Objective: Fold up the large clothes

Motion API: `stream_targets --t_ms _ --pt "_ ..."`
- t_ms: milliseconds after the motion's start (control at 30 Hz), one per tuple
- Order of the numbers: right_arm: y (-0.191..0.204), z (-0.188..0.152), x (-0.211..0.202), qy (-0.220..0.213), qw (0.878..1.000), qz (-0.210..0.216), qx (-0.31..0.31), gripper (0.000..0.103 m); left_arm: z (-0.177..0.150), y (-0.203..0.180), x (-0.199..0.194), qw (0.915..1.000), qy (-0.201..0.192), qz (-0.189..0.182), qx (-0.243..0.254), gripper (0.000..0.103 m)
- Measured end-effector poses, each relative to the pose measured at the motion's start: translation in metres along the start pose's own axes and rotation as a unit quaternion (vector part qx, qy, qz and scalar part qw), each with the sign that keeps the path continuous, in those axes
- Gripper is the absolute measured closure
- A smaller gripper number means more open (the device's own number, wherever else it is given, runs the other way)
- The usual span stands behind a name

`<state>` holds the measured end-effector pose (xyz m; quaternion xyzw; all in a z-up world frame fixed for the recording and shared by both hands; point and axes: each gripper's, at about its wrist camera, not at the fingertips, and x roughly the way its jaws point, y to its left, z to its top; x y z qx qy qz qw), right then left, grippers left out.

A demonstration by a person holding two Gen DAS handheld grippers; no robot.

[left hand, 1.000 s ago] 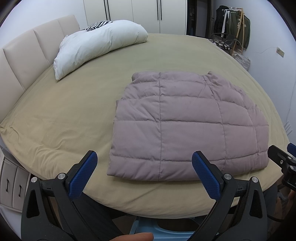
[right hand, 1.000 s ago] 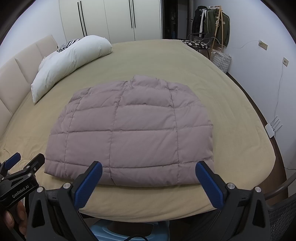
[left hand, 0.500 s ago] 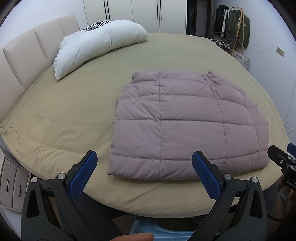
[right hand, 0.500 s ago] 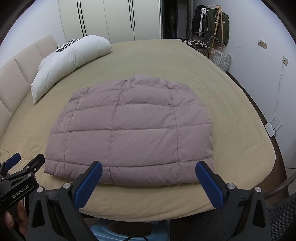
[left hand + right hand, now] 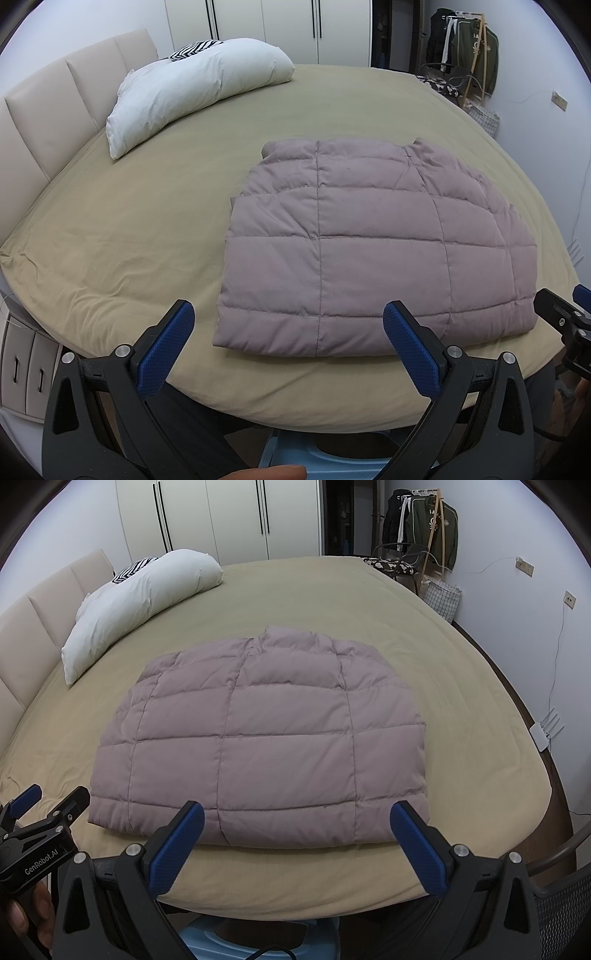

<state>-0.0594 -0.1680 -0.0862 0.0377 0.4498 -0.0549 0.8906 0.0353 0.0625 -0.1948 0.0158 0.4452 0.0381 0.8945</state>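
Left claw (image 5: 286, 345): fingers spread wide, nothing between them, touching nothing. It hangs level just off the near edge of the bed (image 5: 110, 236), pointing across the mattress. Right claw (image 5: 295, 840): likewise wide apart, empty, clear of all fabric, held at the same near edge.

Jacket (image 5: 369, 243): mauve quilted, folded into a compact block, lying flat on the tan sheet directly ahead of both claws. Its near hem sits just beyond the right claw's fingertips; from the left claw it lies ahead and to the right.

View differences: the left wrist view shows drawers (image 5: 26, 369) low on the left beside the bed, and a fingertip (image 5: 266, 472) at the bottom edge. The right wrist view shows the hand (image 5: 26, 919) gripping the left claw's handle at lower left, a wall socket (image 5: 570, 599) and a white router (image 5: 546, 731) far right. Both views show the pillow (image 5: 140, 602) ahead left against the headboard (image 5: 55, 122), and a coat rack (image 5: 424, 520) far ahead right.
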Motion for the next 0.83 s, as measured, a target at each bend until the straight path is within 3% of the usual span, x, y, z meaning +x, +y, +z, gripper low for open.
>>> stream_targets --t_ms 833 --pt "-0.0024 -0.0031 0.0004 0.002 1.000 0.001 0.000 0.000 -0.0001 0.0038 0.0014 1.0000 -0.001 -0.006 0.005 0.000"
